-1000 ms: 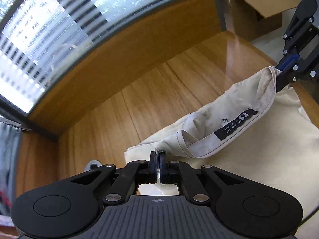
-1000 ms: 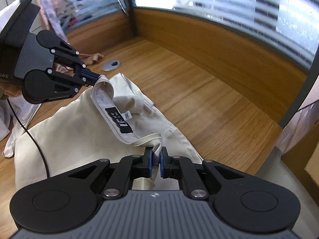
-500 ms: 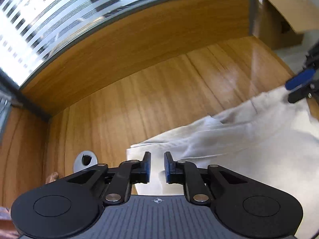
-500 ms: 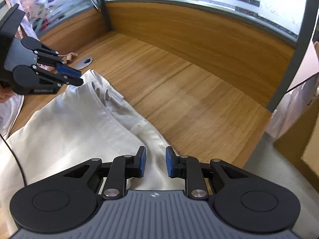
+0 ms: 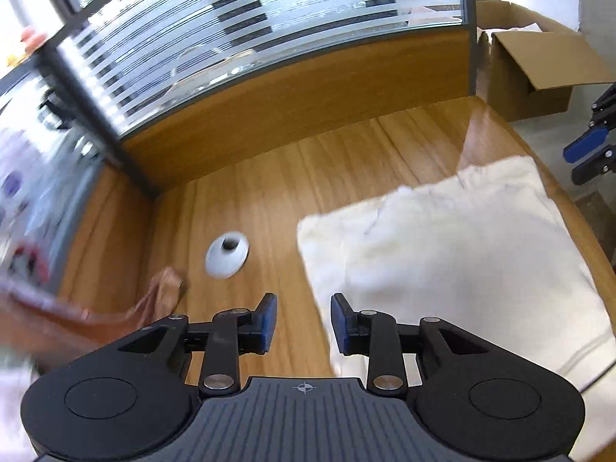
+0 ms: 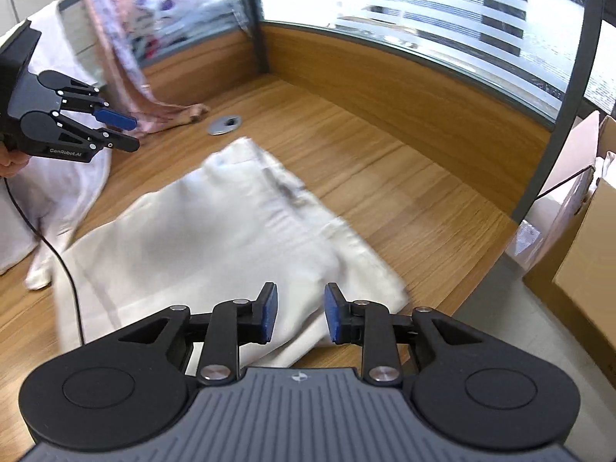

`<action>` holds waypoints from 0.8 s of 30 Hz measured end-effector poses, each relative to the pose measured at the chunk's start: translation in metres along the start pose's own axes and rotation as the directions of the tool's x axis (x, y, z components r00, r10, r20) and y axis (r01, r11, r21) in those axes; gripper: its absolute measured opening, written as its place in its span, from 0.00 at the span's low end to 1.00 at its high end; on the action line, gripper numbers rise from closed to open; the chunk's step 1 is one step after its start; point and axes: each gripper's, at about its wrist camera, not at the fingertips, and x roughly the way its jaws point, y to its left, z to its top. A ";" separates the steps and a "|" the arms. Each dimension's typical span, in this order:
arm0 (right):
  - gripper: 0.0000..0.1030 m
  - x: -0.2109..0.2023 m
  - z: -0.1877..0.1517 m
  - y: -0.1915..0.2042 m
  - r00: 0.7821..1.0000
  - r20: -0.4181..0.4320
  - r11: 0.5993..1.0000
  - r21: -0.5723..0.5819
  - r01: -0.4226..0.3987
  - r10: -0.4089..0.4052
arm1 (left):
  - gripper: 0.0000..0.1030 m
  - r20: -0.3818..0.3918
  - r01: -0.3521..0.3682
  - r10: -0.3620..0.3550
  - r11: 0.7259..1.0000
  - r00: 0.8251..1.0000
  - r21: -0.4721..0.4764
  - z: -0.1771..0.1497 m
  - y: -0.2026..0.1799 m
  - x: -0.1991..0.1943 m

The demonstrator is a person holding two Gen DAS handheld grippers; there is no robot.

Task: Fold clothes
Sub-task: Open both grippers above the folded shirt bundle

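A soft, cream garment (image 5: 454,265) lies folded flat on the wood-grain desk (image 5: 346,161); above it, the left gripper (image 5: 304,321) and right gripper (image 6: 296,313) are opening, jaws apart and empty.

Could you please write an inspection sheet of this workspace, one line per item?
Surface: wooden desk with a round grommet in it.
Job's things: cream garment lying folded flat on the desk, free of both grippers.
Clutter: pink patterned cloth hanging down to the desk; white cloth at the desk's edge.
Grippers: left gripper and right gripper, jaws opening, nothing between the pads.
Cables: black cable running from the left gripper across the garment's edge.
Surroundings: striped glass partition above a wooden panel; open cardboard box beyond the desk.
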 end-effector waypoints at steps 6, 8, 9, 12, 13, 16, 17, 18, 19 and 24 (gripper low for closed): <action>0.36 -0.027 -0.029 0.055 0.999 -0.006 0.997 -0.060 -0.047 0.047 | 0.36 -0.029 0.016 -0.016 1.000 0.999 0.015 -0.050 -0.008 -0.036; 0.39 -0.032 -0.039 0.077 0.998 -0.006 0.995 -0.087 -0.057 0.057 | 0.37 -0.041 0.029 -0.028 0.999 0.999 0.027 -0.066 -0.012 -0.043; 0.41 -0.034 -0.045 0.087 0.998 -0.007 0.993 -0.099 -0.062 0.062 | 0.37 -0.050 0.038 -0.036 0.999 0.998 0.034 -0.075 -0.015 -0.044; 0.42 -0.037 -0.062 0.117 0.997 -0.013 0.988 -0.132 -0.079 0.077 | 0.39 -0.073 0.069 -0.064 0.995 0.995 0.072 -0.098 -0.027 -0.046; 0.44 -0.036 -0.068 0.126 0.997 -0.020 0.987 -0.142 -0.081 0.079 | 0.43 -0.078 0.079 -0.073 0.993 0.994 0.083 -0.104 -0.031 -0.045; 0.45 -0.031 -0.087 0.153 0.996 -0.036 0.982 -0.171 -0.081 0.076 | 0.47 -0.094 0.114 -0.103 0.987 0.990 0.111 -0.121 -0.041 -0.041; 0.45 -0.029 -0.093 0.161 0.996 -0.042 0.980 -0.180 -0.080 0.074 | 0.48 -0.100 0.124 -0.112 0.984 0.989 0.125 -0.126 -0.045 -0.039; 0.45 -0.027 -0.099 0.169 0.996 -0.048 0.979 -0.190 -0.080 0.072 | 0.48 -0.107 0.132 -0.117 0.981 0.987 0.143 -0.131 -0.049 -0.037; 0.46 -0.023 -0.105 0.178 0.996 -0.050 0.976 -0.202 -0.080 0.071 | 0.48 -0.113 0.139 -0.121 0.977 0.986 0.163 -0.135 -0.053 -0.035; 0.46 -0.005 -0.134 0.215 0.997 -0.068 0.957 -0.283 -0.056 0.038 | 0.49 -0.138 0.159 -0.129 0.958 0.982 0.237 -0.152 -0.063 -0.024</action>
